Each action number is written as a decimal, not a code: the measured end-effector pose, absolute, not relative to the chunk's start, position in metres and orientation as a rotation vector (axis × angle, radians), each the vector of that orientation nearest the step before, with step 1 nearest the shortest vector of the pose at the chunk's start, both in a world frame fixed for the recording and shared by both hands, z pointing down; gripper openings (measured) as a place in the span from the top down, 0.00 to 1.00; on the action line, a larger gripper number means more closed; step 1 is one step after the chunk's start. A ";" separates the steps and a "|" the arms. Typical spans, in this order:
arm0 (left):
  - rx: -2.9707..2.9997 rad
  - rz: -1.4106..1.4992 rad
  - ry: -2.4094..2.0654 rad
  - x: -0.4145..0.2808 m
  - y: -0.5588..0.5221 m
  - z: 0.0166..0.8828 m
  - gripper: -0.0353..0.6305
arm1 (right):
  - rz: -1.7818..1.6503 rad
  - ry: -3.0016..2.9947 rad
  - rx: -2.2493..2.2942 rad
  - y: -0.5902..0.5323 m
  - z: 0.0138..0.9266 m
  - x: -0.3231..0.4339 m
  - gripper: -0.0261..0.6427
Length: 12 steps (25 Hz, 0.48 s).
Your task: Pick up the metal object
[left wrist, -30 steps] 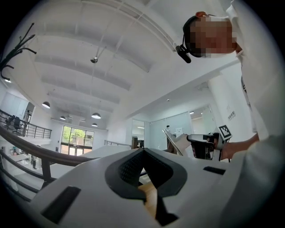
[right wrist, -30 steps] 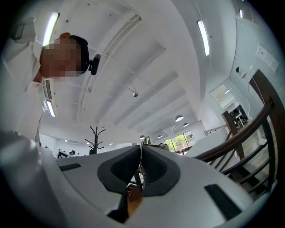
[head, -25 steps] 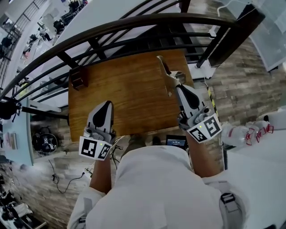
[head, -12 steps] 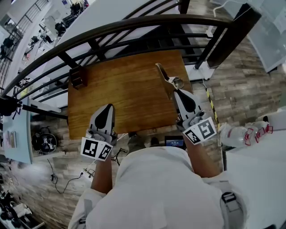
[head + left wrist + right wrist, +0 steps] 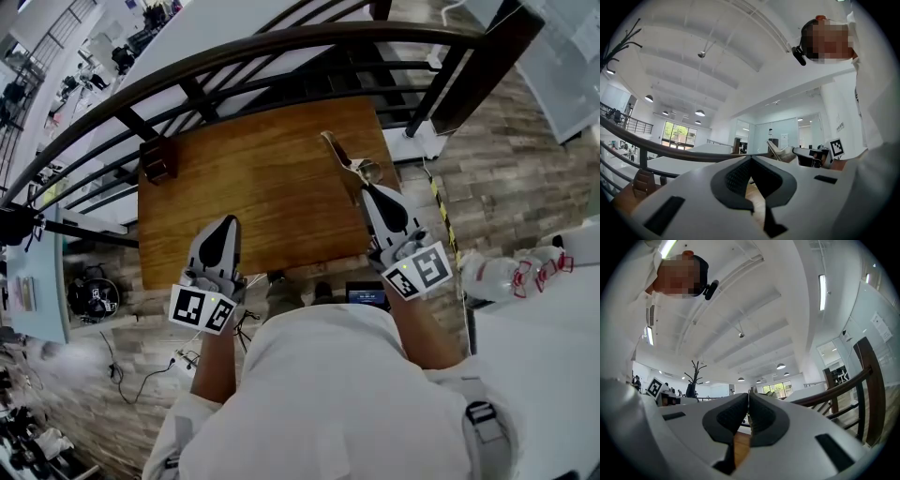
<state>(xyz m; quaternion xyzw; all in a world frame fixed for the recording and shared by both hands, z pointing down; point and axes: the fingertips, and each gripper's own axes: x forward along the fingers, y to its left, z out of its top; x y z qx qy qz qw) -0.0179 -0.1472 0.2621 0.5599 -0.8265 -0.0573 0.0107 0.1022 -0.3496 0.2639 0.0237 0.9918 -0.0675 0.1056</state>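
Slim, silvery metal object [image 5: 343, 161] (long, bent).

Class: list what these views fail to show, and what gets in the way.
- Head view: the metal object is too small to name; its gripped end hides inside the right gripper.
- Right gripper view: only a thin sliver shows between the shut jaws.
- Head view: the brown block at a corner of the table is too small to identify.
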 end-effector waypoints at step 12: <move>1.807 -0.169 -2.543 -0.011 -0.180 0.260 0.93 | -0.189 2.938 -0.011 -0.374 0.267 0.118 0.92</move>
